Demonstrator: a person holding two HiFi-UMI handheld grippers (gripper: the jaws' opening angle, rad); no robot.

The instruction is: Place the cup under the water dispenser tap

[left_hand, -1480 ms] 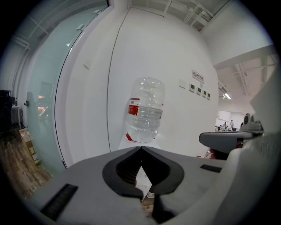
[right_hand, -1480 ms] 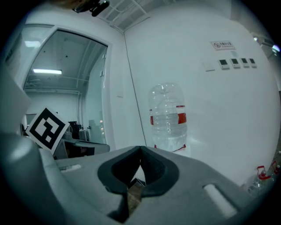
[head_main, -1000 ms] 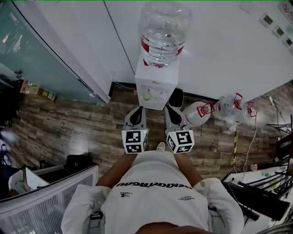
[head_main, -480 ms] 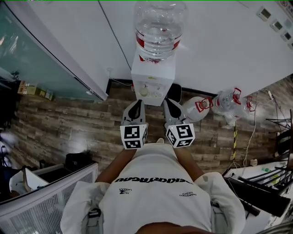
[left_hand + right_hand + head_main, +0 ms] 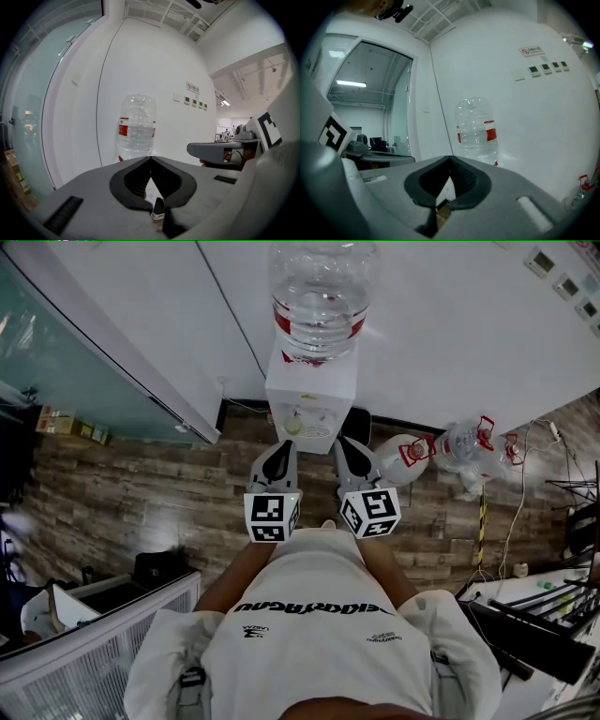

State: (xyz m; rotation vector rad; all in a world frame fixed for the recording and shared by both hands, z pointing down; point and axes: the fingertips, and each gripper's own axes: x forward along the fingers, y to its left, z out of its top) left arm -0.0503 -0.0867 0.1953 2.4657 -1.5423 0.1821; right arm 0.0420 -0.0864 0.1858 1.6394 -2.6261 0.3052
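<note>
Standing nearer water dispenser [image 5: 310, 409] than before.

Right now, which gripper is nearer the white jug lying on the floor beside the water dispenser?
Right. In the head view the right gripper shows just left of the white jug; the left gripper is farther left.

Cam setup
Head view looks steeply down on dispenser [image 5: 310, 399]; both gripper views face approx level twd wall [image 5: 450, 334], close in; all three share bottle [image 5: 322, 292].
</note>
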